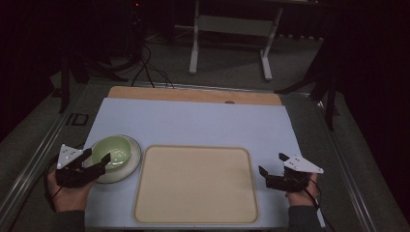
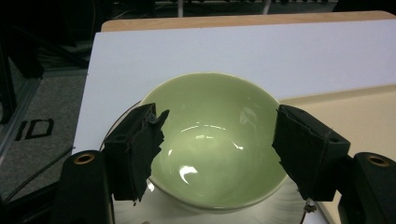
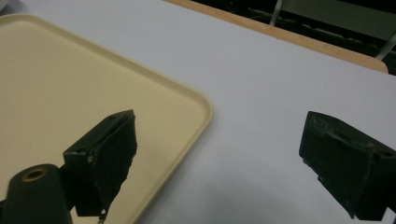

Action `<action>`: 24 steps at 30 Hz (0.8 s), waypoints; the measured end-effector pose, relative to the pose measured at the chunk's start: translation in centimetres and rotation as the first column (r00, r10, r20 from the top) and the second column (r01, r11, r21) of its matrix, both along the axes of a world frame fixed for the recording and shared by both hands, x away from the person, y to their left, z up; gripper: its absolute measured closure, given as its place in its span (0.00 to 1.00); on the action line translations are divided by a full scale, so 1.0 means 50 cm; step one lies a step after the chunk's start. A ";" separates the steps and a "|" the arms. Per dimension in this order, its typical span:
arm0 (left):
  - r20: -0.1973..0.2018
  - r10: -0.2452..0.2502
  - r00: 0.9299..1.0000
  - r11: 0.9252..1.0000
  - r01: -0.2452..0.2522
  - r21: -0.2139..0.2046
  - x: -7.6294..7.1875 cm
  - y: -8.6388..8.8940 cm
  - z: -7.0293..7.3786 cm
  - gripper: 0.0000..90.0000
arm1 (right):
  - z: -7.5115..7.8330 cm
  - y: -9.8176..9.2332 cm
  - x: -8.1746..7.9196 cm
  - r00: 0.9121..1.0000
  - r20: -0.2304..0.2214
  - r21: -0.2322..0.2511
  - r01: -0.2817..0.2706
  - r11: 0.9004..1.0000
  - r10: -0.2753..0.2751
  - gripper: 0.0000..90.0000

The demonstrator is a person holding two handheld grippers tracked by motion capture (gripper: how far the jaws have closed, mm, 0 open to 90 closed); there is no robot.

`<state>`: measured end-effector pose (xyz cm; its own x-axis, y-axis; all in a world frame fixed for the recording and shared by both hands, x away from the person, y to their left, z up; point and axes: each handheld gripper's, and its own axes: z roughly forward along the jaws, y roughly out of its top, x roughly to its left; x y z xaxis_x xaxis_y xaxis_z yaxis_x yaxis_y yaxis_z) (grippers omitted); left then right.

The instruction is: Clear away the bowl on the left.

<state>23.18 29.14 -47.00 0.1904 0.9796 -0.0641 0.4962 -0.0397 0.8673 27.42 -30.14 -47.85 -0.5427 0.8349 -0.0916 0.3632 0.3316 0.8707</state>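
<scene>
Green bowl (image 1: 112, 152) sits on a white plate (image 1: 133, 161) at the left of the bench (image 1: 203, 121), just beside the left edge of the beige tray (image 1: 195, 184). Bowl looks glazed ceramic: stiff, probably fairly heavy for its size, slick with shiny highlights inside, and breakable if dropped or knocked against the plate. Best hold is likely across the rim or one wall pinched inside-outside; a squeeze across the full width may slip on the glaze.

Left hand-held gripper (image 1: 96, 157) is spread wide, jaws standing either side of the bowl; in the left gripper view the bowl (image 2: 212, 140) lies between the two pads (image 2: 135, 149). Left pad looks touching or nearly touching the rim, cannot tell which; right one just beside it. Nothing gripped yet.

Right hand-held gripper (image 1: 270, 169) hangs wide apart and empty over bare bench just beside the tray's right edge, touching nothing. Tray (image 3: 70, 84) is empty.
</scene>
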 end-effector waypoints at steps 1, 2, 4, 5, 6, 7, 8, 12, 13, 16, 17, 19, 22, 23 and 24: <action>0.001 0.000 1.000 1.000 0.000 0.000 0.000 0.000 0.000 0.35 | 0.000 0.000 0.000 1.000 0.000 0.000 0.000 1.000 0.000 0.12; 0.004 0.004 1.000 1.000 -0.004 0.002 -0.001 0.001 0.000 0.35 | 0.000 0.000 0.001 1.000 -0.004 0.001 -0.001 1.000 0.001 0.12; 0.009 0.005 1.000 1.000 -0.005 -0.003 -0.002 0.003 0.001 0.36 | -0.002 0.001 0.003 1.000 -0.008 -0.008 0.003 1.000 -0.003 0.12; 0.012 0.004 1.000 1.000 -0.004 -0.008 -0.002 0.005 0.001 0.36 | -0.002 0.002 0.003 1.000 -0.006 -0.010 0.001 1.000 -0.001 0.12; 0.011 0.005 1.000 1.000 -0.005 -0.012 -0.002 0.006 0.001 0.37 | -0.001 0.003 0.003 1.000 -0.003 -0.008 0.000 1.000 -0.001 0.12; 0.011 0.005 1.000 1.000 -0.005 -0.012 -0.002 0.006 0.001 0.37 | -0.001 0.004 0.003 1.000 -0.001 -0.010 0.002 1.000 -0.002 0.12; 0.011 0.007 1.000 1.000 -0.007 -0.013 -0.001 0.006 0.000 0.37 | -0.001 0.004 0.003 1.000 -0.001 -0.010 0.002 1.000 -0.002 0.12; 0.016 0.009 1.000 1.000 -0.009 -0.010 0.004 0.004 -0.001 0.38 | 0.000 0.003 0.002 1.000 0.010 -0.006 0.002 1.000 -0.002 0.12; 0.013 0.008 1.000 1.000 -0.008 -0.004 0.006 0.004 -0.002 0.38 | 0.000 0.002 0.002 1.000 0.013 -0.004 0.001 1.000 0.000 0.12; 0.010 0.013 1.000 1.000 -0.013 -0.003 0.010 0.005 -0.004 0.41 | 0.002 0.002 0.002 1.000 0.024 0.005 -0.004 1.000 0.004 0.12; 0.007 0.018 1.000 1.000 -0.018 -0.008 0.013 0.008 -0.005 0.42 | 0.002 0.002 0.003 1.000 0.026 0.006 -0.004 1.000 0.004 0.12; 0.008 0.027 1.000 1.000 -0.027 -0.009 0.015 0.011 -0.005 0.42 | 0.002 0.002 0.003 1.000 0.031 0.007 -0.001 1.000 0.000 0.12; 0.014 0.041 0.999 0.999 -0.041 -0.008 0.016 0.013 -0.005 0.42 | 0.003 0.003 0.001 0.999 0.034 0.005 -0.001 1.000 0.001 0.12; 0.014 0.046 0.999 0.999 -0.046 -0.008 0.018 0.015 -0.006 0.42 | 0.003 0.003 0.000 0.999 0.036 0.006 -0.003 1.000 0.003 0.12; 0.011 0.049 0.999 0.999 -0.049 -0.008 0.020 0.017 -0.006 0.42 | 0.004 0.003 0.000 0.999 0.037 0.006 -0.004 1.000 0.004 0.12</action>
<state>24.19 29.99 -47.31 0.1427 0.9873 -0.0695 0.4877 -0.0090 0.8730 27.42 -29.98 -47.67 -0.5423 0.8334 -0.1063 0.3296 0.3274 0.8855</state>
